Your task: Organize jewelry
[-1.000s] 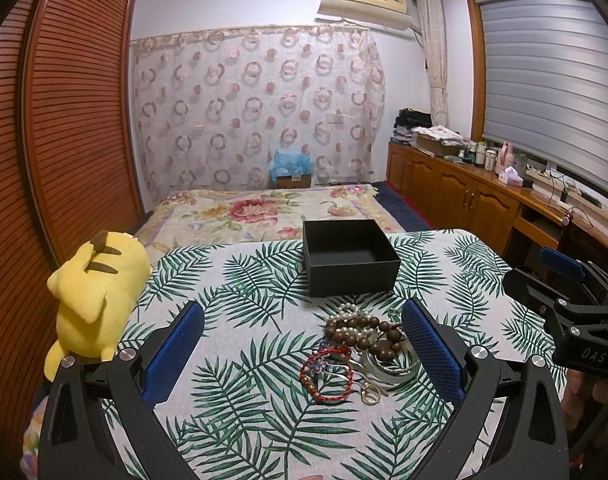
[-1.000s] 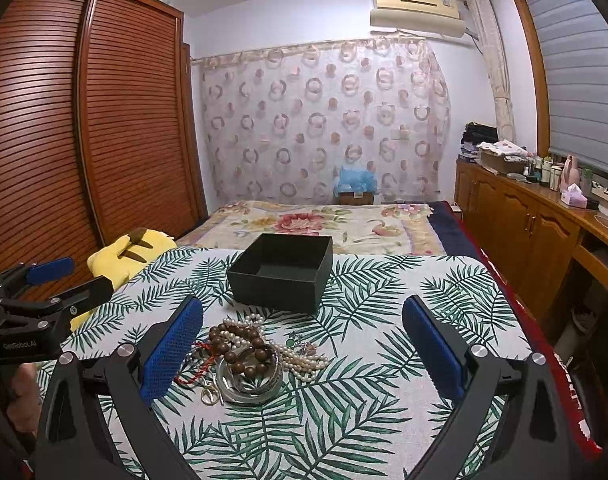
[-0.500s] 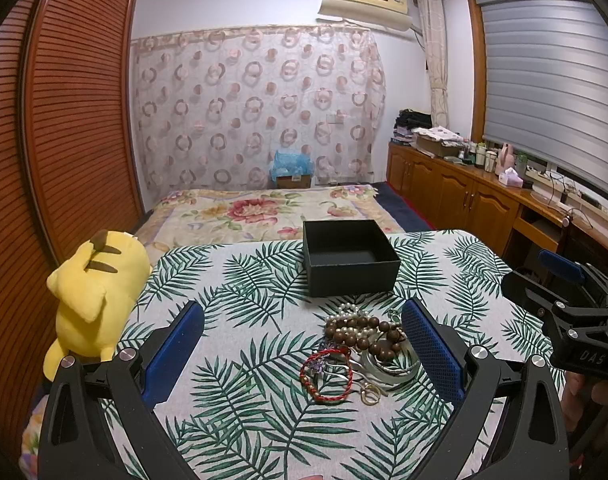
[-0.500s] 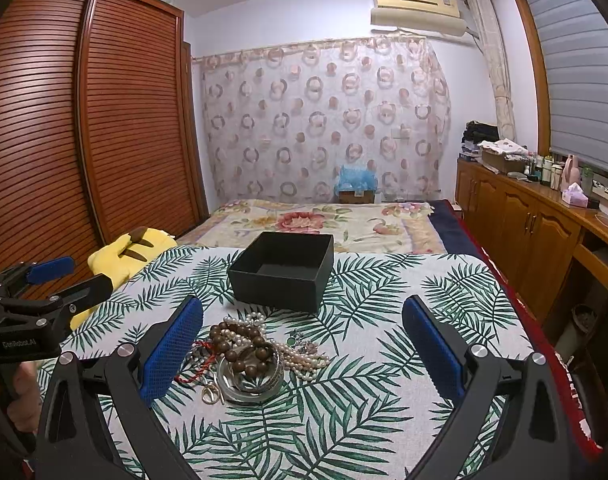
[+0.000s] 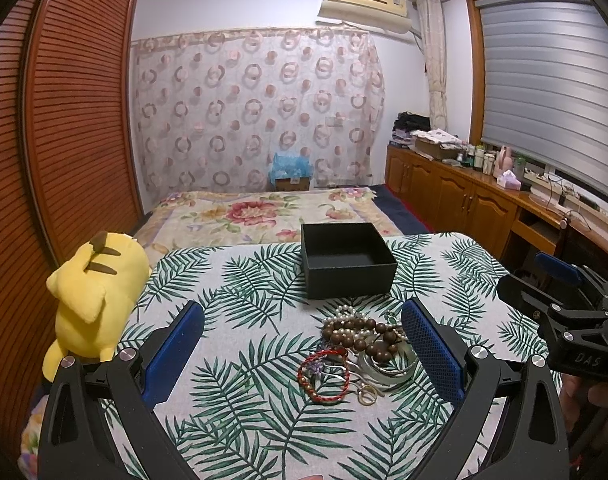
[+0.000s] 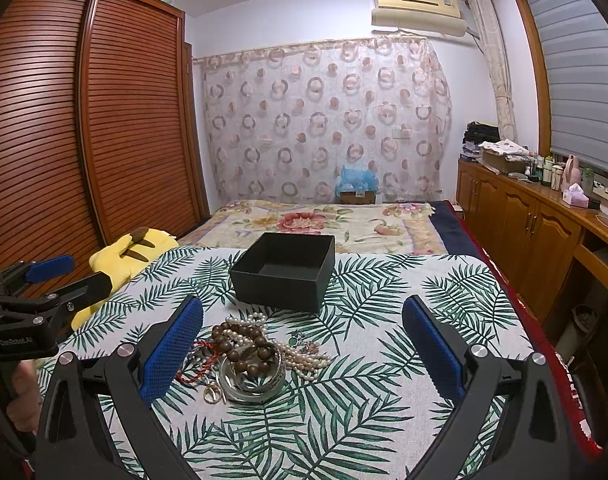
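A pile of jewelry lies on the palm-leaf cloth: a brown wooden bead bracelet (image 5: pixel 359 336) (image 6: pixel 244 344), a red cord bracelet (image 5: pixel 323 376), pearl strands (image 6: pixel 304 356), a silver bangle (image 6: pixel 252 380) and a small gold ring (image 5: pixel 365 394). An open, empty black box (image 5: pixel 345 258) (image 6: pixel 284 270) stands just behind the pile. My left gripper (image 5: pixel 304 356) is open above the near side of the pile. My right gripper (image 6: pixel 304 356) is open, with the pile near its left finger. Each gripper shows at the edge of the other's view.
A yellow plush toy (image 5: pixel 92 296) lies at the table's left edge. A bed with a floral blanket (image 5: pixel 264 216) is behind the table. Wooden cabinets (image 6: pixel 523 232) run along the right wall, and a slatted wardrobe (image 6: pixel 84 140) along the left.
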Demonstrator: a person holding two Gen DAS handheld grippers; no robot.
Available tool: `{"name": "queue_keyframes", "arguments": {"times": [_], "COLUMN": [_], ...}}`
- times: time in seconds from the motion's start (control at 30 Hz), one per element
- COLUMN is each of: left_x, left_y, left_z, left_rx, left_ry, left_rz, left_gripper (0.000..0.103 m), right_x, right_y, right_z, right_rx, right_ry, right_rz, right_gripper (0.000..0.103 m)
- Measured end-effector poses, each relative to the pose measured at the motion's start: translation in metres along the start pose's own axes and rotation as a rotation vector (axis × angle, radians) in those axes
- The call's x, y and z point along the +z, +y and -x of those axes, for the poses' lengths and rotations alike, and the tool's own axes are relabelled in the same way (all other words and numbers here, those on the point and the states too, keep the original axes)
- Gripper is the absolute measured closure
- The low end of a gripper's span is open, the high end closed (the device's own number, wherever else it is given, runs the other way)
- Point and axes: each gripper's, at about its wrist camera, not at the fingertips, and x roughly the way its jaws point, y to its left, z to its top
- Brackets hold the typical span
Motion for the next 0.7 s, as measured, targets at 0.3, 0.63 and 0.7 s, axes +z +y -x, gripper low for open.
{"name": "queue_keyframes", "arguments": {"times": [0.3, 0.63, 0.7], "left_x": [0.0, -0.006, -0.014], "left_y": [-0.001, -0.004, 0.001], "left_z": [0.001, -0.005, -0.012], "left_rx": [-0.001, -0.004, -0.007], "left_ry": [0.0, 0.039, 0.057], "left_rz": [0.001, -0.001, 0.002], "left_gripper": [0.008, 0.008, 0.008], "right_x": [0.0, -0.009, -0.011], "right_y": [0.0, 0.007, 0.009], "right_z": [0.0, -0.012, -0.016], "right_rx": [0.0, 0.017, 0.019], "right_ry": [0.001, 0.035, 0.042], "right_rz": [0.0, 0.004, 0.009], "right_gripper": [0.003, 0.002, 0.003]}}
